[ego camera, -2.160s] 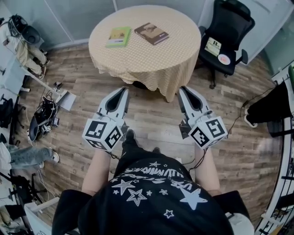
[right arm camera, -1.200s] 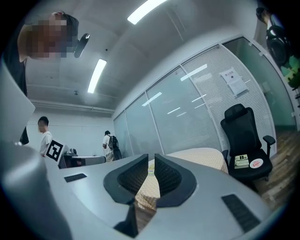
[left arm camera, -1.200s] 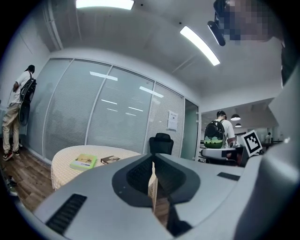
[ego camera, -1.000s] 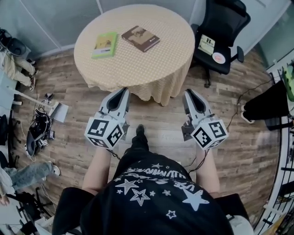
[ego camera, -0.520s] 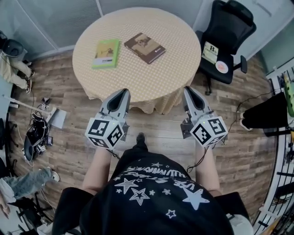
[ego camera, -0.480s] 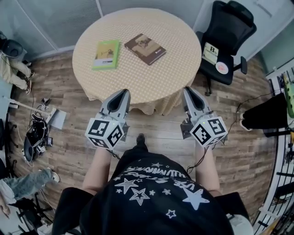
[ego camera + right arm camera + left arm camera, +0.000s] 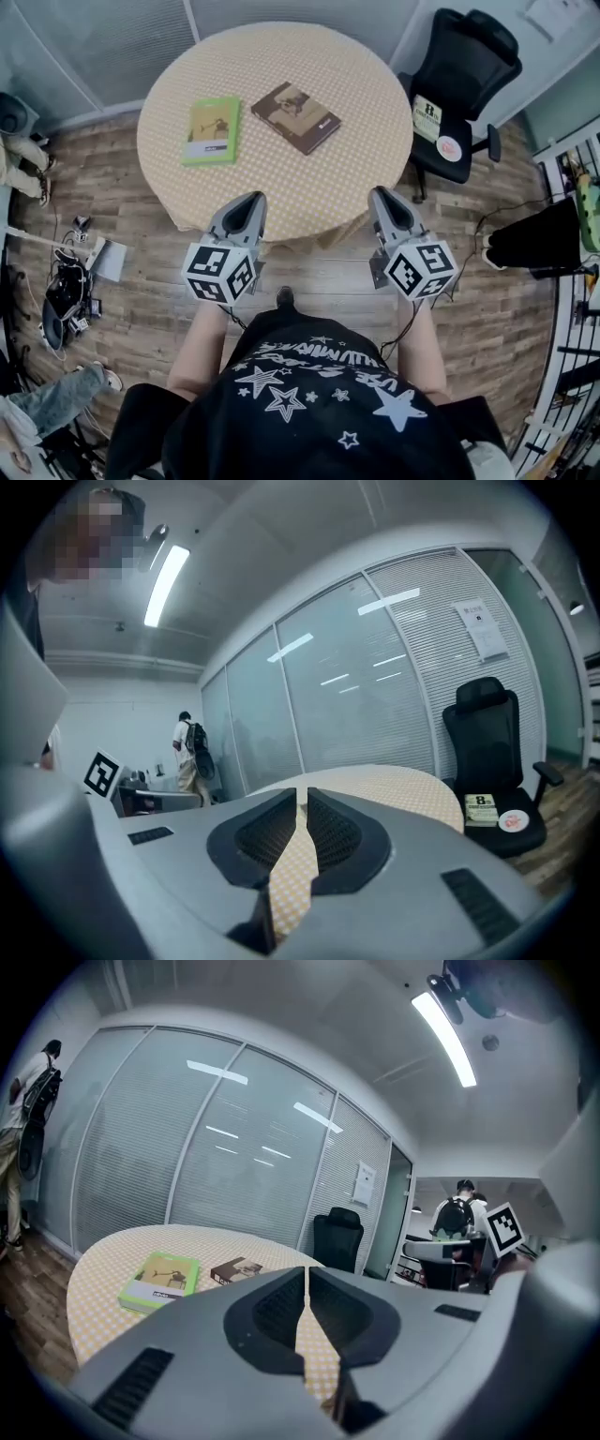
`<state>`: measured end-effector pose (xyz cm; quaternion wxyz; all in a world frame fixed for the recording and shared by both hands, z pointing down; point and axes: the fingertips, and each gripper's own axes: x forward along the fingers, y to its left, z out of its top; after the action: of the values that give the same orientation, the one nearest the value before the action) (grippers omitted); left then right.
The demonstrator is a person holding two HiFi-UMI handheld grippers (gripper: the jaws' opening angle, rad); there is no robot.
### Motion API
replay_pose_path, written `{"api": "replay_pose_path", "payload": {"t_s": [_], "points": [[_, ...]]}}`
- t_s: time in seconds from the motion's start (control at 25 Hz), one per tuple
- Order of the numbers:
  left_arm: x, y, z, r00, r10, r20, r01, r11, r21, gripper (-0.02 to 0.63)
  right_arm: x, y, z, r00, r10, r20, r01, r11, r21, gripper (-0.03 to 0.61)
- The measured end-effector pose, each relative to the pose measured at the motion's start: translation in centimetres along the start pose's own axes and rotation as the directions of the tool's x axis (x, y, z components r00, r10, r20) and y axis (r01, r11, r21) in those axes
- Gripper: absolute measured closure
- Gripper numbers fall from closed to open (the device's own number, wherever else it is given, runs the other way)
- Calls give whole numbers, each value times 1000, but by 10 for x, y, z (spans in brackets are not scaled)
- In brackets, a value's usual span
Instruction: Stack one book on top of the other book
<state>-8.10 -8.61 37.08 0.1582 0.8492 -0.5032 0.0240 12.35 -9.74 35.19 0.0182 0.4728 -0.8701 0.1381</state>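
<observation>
I find the left gripper (image 7: pixel 249 199) closed, its jaws meeting along a thin seam with nothing between them. The right gripper (image 7: pixel 379 193) is likewise drawn together to a narrow slit at the tips, and only the checked cloth shows through the gap behind; it holds nothing. Both grippers hang over the near edge of the round table (image 7: pixel 281 56), side by side and well apart from each other, each pointing towards the tabletop. Neither is in contact with any object. The two books lie flat on the cloth on the far left part of the table, close together but not touching. The green book (image 7: pixel 212 130) is on the left, and the brown book (image 7: pixel 296 117) is just to its right, turned at an angle. Neither book rests on the other. A black office chair (image 7: pixel 464 80) stands beside the table on the right, with a small booklet (image 7: pixel 429 113) and a round disc (image 7: pixel 447 146) on its seat.
</observation>
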Motion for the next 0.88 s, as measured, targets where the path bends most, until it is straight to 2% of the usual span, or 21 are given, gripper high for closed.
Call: {"api": "replay_pose_path", "payload": {"t_s": [0.12, 0.36, 0.52, 0.72, 0.88], "points": [[12, 9, -2, 999, -39, -5, 39, 999, -36, 592, 11, -22, -11, 994, -95, -50, 92, 994, -63, 532], [31, 28, -5, 996, -82, -36, 81, 996, -34, 592, 20, -43, -10, 981, -190, -38, 188, 981, -42, 532], [37, 38, -7, 995, -85, -48, 83, 995, -53, 592, 28, -50, -13, 975, -212, -71, 206, 975, -84, 531], [43, 47, -11, 996, -69, -65, 64, 996, -68, 592, 37, -65, -8, 974, -214, -78, 211, 976, -49, 532], [50, 56, -15, 996, -31, -81, 26, 998, -64, 592, 59, -76, -16, 978, -185, -102, 182, 983, -38, 532]]}}
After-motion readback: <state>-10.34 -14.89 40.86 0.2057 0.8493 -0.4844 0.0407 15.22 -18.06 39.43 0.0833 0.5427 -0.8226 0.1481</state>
